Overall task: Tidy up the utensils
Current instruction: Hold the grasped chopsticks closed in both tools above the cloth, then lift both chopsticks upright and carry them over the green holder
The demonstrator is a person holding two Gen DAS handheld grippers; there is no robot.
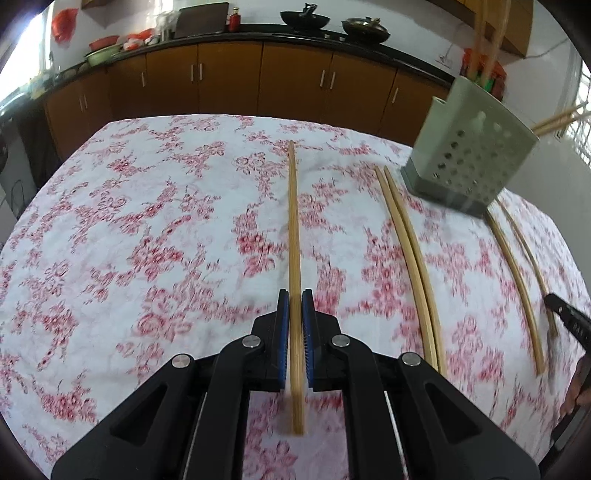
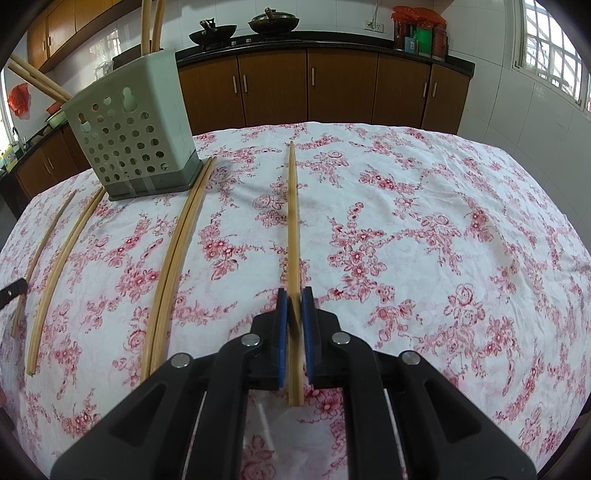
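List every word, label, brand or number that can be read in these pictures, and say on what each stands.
No text can be read.
Jars on the counter: labels too small and blurred.
Red bottle on the counter: label blurred.
Holder, chopsticks, cloth: no print, only a flower pattern.

**Colours and patterns on the table**

White tablecloth point(image 2: 424, 206) printed with red and pink flowers, filling the middle of both views. Pale tan bamboo chopsticks point(image 2: 293, 221) at centre; more tan pairs point(image 2: 173, 258) at the left of the right-wrist view. Pale grey-green utensil holder point(image 2: 136, 122) dotted with round holes, on a darker grey base, upper left there. Black gripper point(image 1: 295, 295) with blue pads point(image 1: 283, 332). Brown cabinets point(image 2: 332, 88) under a black countertop point(image 2: 332, 37), top of frame. Black woks point(image 1: 304, 18), white tiled wall point(image 2: 517, 118).
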